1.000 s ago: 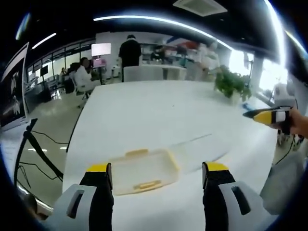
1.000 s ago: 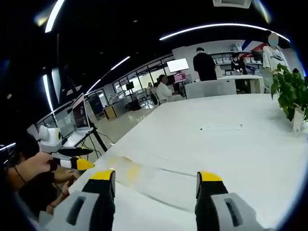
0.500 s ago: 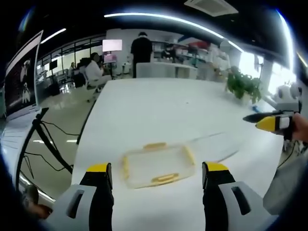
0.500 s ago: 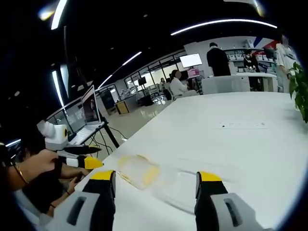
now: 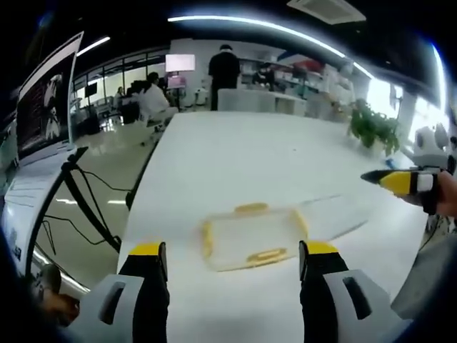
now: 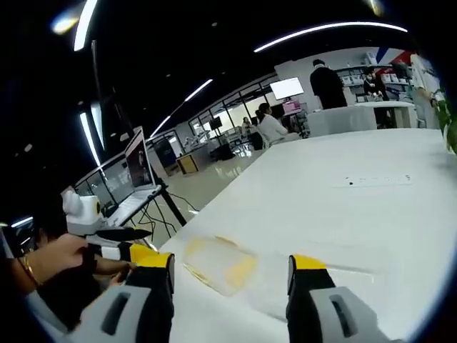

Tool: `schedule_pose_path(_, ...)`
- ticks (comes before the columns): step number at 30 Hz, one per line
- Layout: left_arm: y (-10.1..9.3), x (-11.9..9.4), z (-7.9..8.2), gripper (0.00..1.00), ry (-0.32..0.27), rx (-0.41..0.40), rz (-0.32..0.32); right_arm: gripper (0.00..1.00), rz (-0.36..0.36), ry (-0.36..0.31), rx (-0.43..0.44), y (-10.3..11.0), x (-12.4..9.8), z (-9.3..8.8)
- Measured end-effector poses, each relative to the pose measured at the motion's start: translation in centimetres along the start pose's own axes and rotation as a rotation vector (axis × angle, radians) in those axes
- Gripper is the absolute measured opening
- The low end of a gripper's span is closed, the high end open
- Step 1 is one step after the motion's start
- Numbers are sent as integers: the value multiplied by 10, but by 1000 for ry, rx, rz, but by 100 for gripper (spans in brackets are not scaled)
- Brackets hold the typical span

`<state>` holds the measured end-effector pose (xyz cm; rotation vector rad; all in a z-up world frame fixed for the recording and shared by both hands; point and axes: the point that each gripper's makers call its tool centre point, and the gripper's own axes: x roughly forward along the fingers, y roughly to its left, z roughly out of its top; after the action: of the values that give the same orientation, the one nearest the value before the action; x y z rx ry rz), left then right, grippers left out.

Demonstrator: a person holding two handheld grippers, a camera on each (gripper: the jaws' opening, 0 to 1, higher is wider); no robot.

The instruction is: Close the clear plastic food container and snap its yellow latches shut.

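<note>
1. Near the table's [image 5: 235,164] near edge, toward its left corner, the clear container [image 5: 251,237] is lying flat with its yellow latches [image 5: 265,255] flipped outward, judged unlatched.
2. Beside it, toward the table's right edge, the clear lid [image 5: 335,214] is resting flat on the surface, so the box is sitting open, awaiting closure.
3. The left gripper [image 5: 233,259] is hovering just short of the container, jaws spread wide and holding nothing, apparently lining up to bracket it.
4. The right gripper [image 6: 230,271] is likewise gaping empty; in the right gripper view the container [image 6: 219,264] is lying between its jaw tips, seemingly for the approach.
5. Off the table's far end, people are working at desks [image 5: 153,103] while a potted plant [image 5: 375,128] is standing at the right edge.
</note>
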<state>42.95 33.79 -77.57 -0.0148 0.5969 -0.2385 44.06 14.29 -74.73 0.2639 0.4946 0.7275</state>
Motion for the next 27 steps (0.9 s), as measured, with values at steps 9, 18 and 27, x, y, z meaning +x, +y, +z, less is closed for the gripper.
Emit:
schedule_pose_path(9,-4,18,4,70,-27,-1,-10,56,12,-37,33,11,18,-1)
schedule_pose_path(18,-1,38,-2,66,-16,-12,-5,43,-9,-80,30,24,36,-5)
schedule_pose_path(27,2,50,-9,60,-8,-19,-3,35,-46,-66,25,26,58,-22)
